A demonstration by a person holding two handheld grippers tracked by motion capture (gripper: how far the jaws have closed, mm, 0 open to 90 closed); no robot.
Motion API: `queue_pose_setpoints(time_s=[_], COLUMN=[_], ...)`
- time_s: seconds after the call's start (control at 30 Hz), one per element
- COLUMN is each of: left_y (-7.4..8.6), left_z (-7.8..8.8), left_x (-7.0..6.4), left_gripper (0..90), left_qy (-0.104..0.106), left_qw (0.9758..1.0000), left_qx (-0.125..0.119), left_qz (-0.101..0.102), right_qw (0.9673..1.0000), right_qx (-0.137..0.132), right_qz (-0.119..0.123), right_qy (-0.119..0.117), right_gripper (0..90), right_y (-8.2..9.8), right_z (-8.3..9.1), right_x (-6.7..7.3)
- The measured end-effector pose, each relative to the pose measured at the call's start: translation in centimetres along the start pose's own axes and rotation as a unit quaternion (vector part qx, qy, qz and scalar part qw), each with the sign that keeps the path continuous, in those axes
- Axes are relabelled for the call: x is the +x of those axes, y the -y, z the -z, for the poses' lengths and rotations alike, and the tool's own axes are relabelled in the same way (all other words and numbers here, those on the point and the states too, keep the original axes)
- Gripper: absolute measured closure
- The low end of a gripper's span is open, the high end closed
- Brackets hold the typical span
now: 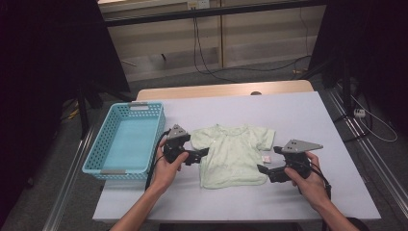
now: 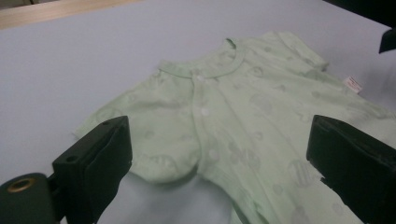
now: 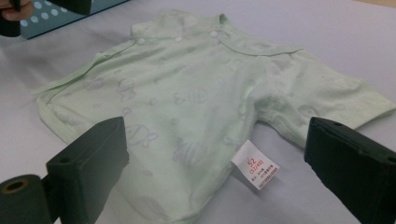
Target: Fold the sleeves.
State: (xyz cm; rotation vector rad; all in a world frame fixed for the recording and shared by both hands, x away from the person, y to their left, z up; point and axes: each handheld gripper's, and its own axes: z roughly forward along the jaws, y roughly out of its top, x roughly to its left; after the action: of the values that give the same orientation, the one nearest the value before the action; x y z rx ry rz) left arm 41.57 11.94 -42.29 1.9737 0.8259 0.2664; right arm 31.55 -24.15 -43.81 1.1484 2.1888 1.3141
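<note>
A pale green baby shirt (image 1: 234, 155) lies flat in the middle of the surface (image 1: 298, 115), a blue basket (image 1: 126, 139) to its left. The left gripper (image 1: 198, 155) at one sleeve and the right gripper (image 1: 264, 170) by the hem both stand with jaws wide open, holding nothing. A clean fold likely calls for pinching edges squarely, only the top layer, both sides level.

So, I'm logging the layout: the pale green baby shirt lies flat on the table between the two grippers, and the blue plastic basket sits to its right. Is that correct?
Not quite. The pale green baby shirt does lie flat between the left gripper and right gripper, but the blue plastic basket sits to its left, as the high view shows.
</note>
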Motion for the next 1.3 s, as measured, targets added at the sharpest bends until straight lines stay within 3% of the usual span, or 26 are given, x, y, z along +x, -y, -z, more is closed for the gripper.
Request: queue_pose_setpoints(time_s=[0.4, 0.5, 0.63, 0.73, 0.87, 0.97, 1.07, 1.13, 1.3], left_y=[-1.2, -1.4, -1.7, -1.9, -1.9, -1.8, -1.7, -1.6, -1.6], left_z=[-2.6, -3.1, -3.6, -3.9, -4.3, -4.5, -4.6, -4.6, -4.8], left_x=[2.4, 2.9, 3.4, 3.9, 4.5, 4.9, 5.5, 5.8, 6.3], left_gripper=[9.0, 9.0, 9.0, 8.9, 9.0, 11.8, 14.3, 16.7, 27.1], left_qy=[-0.026, -0.034, -0.035, -0.04, -0.052, -0.054, -0.06, -0.061, -0.064], left_qw=[0.9996, 0.9992, 0.9991, 0.9985, 0.9974, 0.9966, 0.9958, 0.9952, 0.9939], left_qx=[0.004, 0.019, 0.018, 0.023, 0.036, 0.038, 0.051, 0.053, 0.068], left_qz=[0.013, 0.011, 0.016, 0.031, 0.035, 0.049, 0.047, 0.056, 0.058], right_qw=[1.0, 1.0, 1.0, 1.0, 1.0, 1.0, 1.0, 1.0, 1.0], right_qx=[0.001, 0.001, 0.001, 0.002, 0.002, 0.003, 0.002, 0.003, 0.005], right_qz=[-0.001, -0.005, -0.002, -0.002, -0.001, -0.001, -0.003, -0.001, 0.001], right_qy=[0.0, -0.001, -0.001, -0.002, -0.002, -0.005, -0.005, -0.005, -0.007], right_gripper=[5.7, 5.7, 5.7, 5.7, 5.7, 5.7, 5.7, 5.7, 5.7], right_y=[0.0, 0.0, -0.1, -0.1, -0.1, 0.0, -0.1, -0.1, 0.0], right_z=[-0.1, -0.1, -0.2, -0.2, -0.2, -0.2, -0.3, -0.3, -0.4], right_x=[-0.2, -0.2, -0.2, -0.2, -0.2, -0.1, -0.1, -0.1, 0.0])
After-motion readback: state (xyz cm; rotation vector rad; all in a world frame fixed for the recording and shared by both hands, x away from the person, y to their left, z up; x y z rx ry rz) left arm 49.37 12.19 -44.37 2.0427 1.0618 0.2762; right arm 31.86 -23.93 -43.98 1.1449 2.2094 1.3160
